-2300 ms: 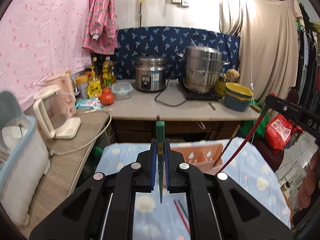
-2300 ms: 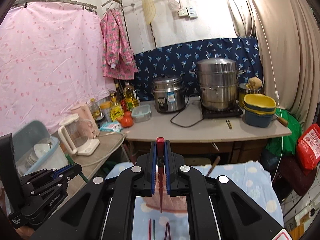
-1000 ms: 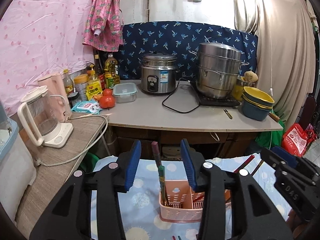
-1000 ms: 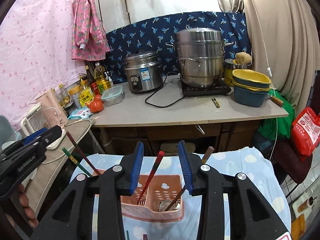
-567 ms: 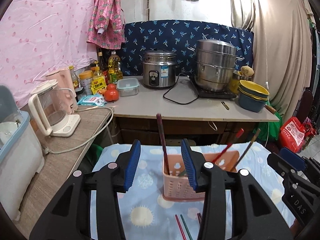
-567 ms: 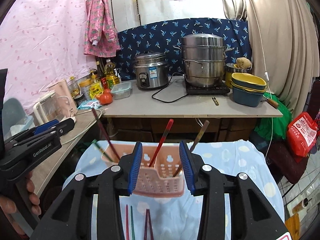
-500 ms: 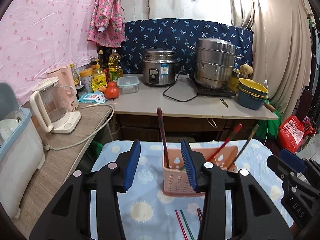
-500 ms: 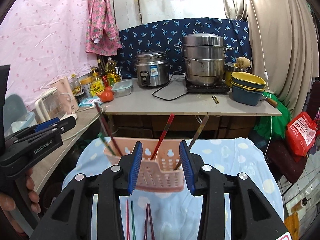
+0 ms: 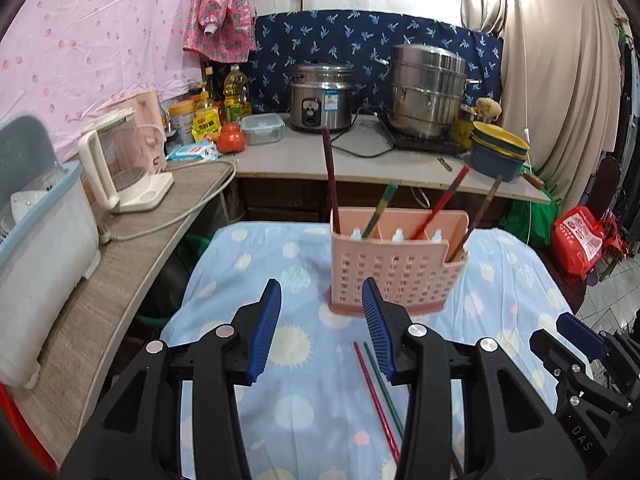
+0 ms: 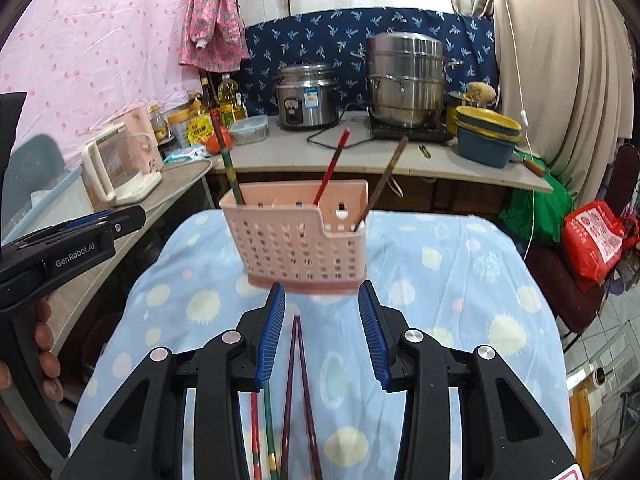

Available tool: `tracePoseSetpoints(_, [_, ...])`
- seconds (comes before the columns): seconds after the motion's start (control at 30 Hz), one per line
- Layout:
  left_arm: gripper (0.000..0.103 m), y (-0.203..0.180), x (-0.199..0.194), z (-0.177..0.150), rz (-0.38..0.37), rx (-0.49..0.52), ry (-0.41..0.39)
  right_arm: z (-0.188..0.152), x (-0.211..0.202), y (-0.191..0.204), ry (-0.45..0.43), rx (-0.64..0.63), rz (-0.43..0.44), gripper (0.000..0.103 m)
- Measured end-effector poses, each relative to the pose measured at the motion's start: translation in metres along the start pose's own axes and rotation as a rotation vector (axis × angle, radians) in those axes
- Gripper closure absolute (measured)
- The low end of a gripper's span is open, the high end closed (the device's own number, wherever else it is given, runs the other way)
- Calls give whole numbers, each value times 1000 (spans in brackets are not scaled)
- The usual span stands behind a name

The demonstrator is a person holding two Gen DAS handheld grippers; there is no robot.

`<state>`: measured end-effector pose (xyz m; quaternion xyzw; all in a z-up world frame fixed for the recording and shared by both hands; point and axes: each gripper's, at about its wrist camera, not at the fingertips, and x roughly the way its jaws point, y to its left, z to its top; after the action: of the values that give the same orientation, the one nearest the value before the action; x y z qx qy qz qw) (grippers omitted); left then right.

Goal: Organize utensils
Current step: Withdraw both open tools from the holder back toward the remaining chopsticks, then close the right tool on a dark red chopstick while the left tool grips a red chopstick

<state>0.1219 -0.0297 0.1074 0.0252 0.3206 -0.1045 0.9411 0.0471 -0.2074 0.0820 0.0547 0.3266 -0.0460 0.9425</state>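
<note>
A pink perforated utensil basket (image 9: 396, 264) (image 10: 298, 236) stands on the blue spotted cloth and holds several upright chopsticks: dark red, green (image 9: 382, 208), red (image 10: 332, 168) and brown. My left gripper (image 9: 322, 326) hangs open and empty above the cloth in front of the basket. A red and a green chopstick (image 9: 376, 392) lie flat on the cloth just below its right finger. My right gripper (image 10: 322, 330) is open and empty too, over a pair of dark purple chopsticks (image 10: 298, 392) lying on the cloth. A red and a green chopstick (image 10: 266, 420) lie under its left finger.
A grey counter (image 9: 360, 156) behind the table carries a rice cooker (image 9: 322, 96), a steel steamer pot (image 9: 428, 88), stacked bowls (image 9: 498, 152) and bottles. A kettle (image 9: 120, 164) sits on the wooden side counter at left. A person's hand (image 10: 42, 360) holds the left gripper.
Both grippers let go of their chopsticks into the basket, then drew back and sank toward the cloth. The basket now looks farther away, and the loose chopsticks lie under the fingers.
</note>
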Motion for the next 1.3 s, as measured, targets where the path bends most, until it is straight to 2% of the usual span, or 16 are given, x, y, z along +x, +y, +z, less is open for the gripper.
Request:
tracePoseSetpoints(0.47, [63,-4,10,-85,12,-3,155,-87,16,-6,175,17,-11,65])
tracePoseSetpoints(0.77, [63,-9,24,-123,24,12,235,-133,40,-6,278,14,-7,69])
tracePoseSetpoints(1.03, [63,-2,34,-138,55,-4,268,-150,59,3,334,-17,2,78])
tracePoseSetpoints(1.3, [63,-1,41,-146,62,-2,291,-154,66,7,336,-57,-20,86])
